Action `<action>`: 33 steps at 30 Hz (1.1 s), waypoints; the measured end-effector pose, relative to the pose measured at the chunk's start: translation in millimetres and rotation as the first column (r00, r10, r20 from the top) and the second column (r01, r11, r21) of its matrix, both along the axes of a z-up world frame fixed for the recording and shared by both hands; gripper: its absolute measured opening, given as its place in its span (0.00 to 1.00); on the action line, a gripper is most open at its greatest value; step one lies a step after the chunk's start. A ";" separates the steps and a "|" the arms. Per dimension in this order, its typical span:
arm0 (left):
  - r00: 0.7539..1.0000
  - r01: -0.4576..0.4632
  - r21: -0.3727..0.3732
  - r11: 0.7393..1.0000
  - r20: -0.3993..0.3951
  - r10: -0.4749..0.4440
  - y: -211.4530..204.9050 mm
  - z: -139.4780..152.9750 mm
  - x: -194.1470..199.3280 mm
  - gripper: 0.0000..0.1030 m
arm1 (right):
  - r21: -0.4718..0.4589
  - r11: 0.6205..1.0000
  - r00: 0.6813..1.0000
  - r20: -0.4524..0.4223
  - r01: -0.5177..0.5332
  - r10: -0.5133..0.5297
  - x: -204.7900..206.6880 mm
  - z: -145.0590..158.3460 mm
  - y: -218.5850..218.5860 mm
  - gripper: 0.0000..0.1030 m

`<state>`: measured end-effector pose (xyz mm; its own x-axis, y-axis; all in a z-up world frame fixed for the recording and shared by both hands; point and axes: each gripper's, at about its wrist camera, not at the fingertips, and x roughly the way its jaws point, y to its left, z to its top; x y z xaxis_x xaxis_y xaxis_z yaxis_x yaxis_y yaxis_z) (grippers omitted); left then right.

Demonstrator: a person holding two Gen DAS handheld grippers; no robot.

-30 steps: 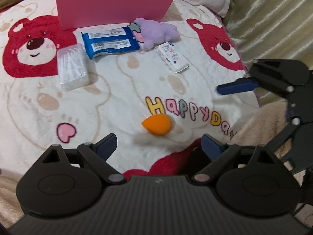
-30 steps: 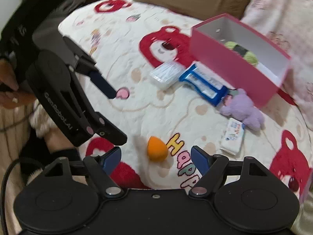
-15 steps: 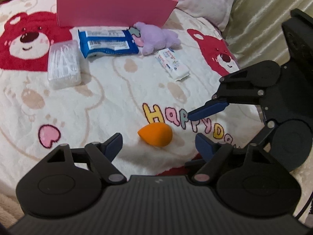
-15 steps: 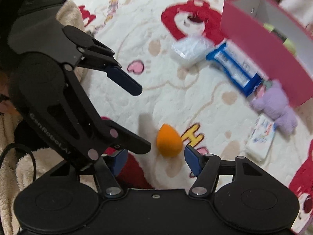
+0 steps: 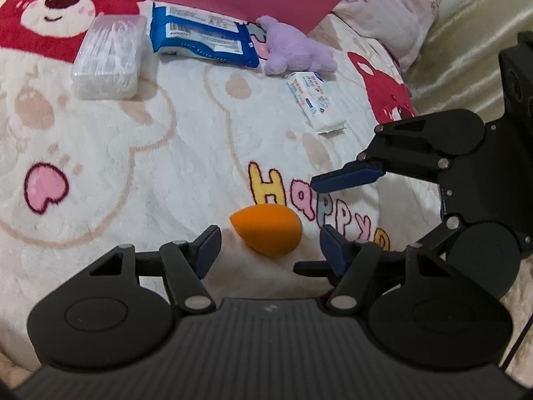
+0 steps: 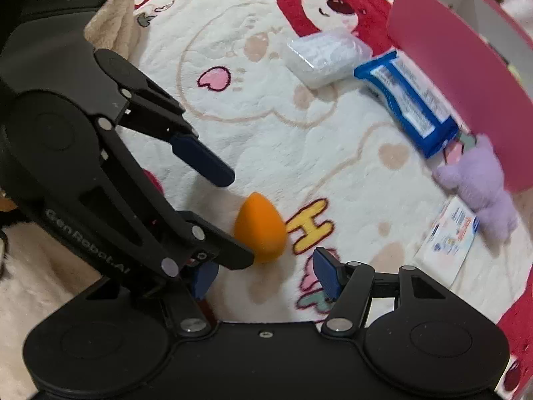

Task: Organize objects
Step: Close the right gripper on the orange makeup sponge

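An orange egg-shaped sponge (image 5: 266,231) lies on the bear-print blanket (image 5: 166,153), next to the letter H; it also shows in the right wrist view (image 6: 260,230). My left gripper (image 5: 269,246) is open, its blue fingertips either side of the sponge and a little short of it. My right gripper (image 6: 263,273) is open and comes at the same sponge from the other side; it shows at the right of the left wrist view (image 5: 328,208). Neither touches the sponge. A pink box (image 6: 459,76) stands at the back.
Near the box lie a clear cotton-swab case (image 5: 108,56), a blue wipes pack (image 5: 203,36), a purple plush bear (image 5: 296,51) and a small white tissue pack (image 5: 314,101). A pink pillow (image 5: 393,16) and a shiny curtain (image 5: 466,40) are at the right.
Both grippers have moved in towards the orange sponge, the right one swinging close from the side. The sponge has not moved. Both stay open.
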<state>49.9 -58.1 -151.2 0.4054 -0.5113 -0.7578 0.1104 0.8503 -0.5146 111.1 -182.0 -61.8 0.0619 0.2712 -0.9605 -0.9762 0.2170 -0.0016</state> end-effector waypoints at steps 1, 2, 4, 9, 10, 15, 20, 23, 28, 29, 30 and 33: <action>1.000 -0.002 -0.004 1.000 -0.003 0.002 0.0 -1.7 0.6 0.59 | 0.005 1.000 1.000 0.000 -0.001 0.001 1.3 -1.6 -0.2 0.65; 1.000 -0.005 -0.004 1.000 -0.003 0.005 0.1 -3.2 0.8 0.58 | 0.007 1.000 1.000 -0.010 0.000 0.000 3.0 -4.0 0.2 0.64; 1.000 -0.004 0.004 1.000 -0.002 0.004 0.0 -5.0 1.4 0.54 | 0.015 1.000 1.000 -0.023 -0.011 0.011 6.1 -7.8 1.0 0.63; 0.999 -0.026 -0.038 0.999 -0.037 0.025 -0.9 -14.5 13.2 0.46 | 0.020 0.999 0.999 -0.047 -0.026 0.027 8.9 -19.1 5.8 0.49; 0.998 -0.037 -0.050 0.998 -0.059 0.034 -0.4 -17.6 17.3 0.46 | 0.013 1.000 0.999 -0.043 -0.025 0.026 9.0 -21.2 6.7 0.44; 0.993 -0.087 -0.092 0.992 -0.093 0.079 6.2 -24.4 22.6 0.46 | 0.050 0.998 0.994 -0.105 0.043 -0.038 21.4 -23.9 1.9 0.38; 0.987 -0.124 -0.116 0.985 -0.119 0.110 8.5 -31.6 27.7 0.46 | 0.066 0.996 0.994 -0.100 0.052 -0.046 19.6 -26.0 4.1 0.37; 0.985 -0.136 -0.124 0.983 -0.121 0.121 9.1 -30.5 30.1 0.45 | 0.075 0.995 0.994 -0.097 0.068 -0.060 21.1 -24.5 5.1 0.36; 0.986 -0.159 -0.111 0.981 -0.074 0.151 6.5 -17.1 34.5 0.44 | 0.107 0.990 0.994 -0.056 0.095 -0.089 24.2 -14.8 3.5 0.36; 0.986 -0.157 -0.113 0.981 -0.067 0.150 7.3 -13.9 35.8 0.44 | 0.120 0.987 0.993 -0.052 0.108 -0.102 26.2 -11.8 2.7 0.36; 0.987 -0.156 -0.117 0.981 -0.062 0.150 8.6 -11.1 37.1 0.44 | 0.131 0.984 0.992 -0.051 0.118 -0.112 27.8 -9.4 1.8 0.36; 0.987 -0.158 -0.141 0.977 -0.053 0.151 13.9 -1.5 38.0 0.44 | 0.165 0.976 0.990 -0.040 0.139 -0.134 29.4 0.0 -0.7 0.36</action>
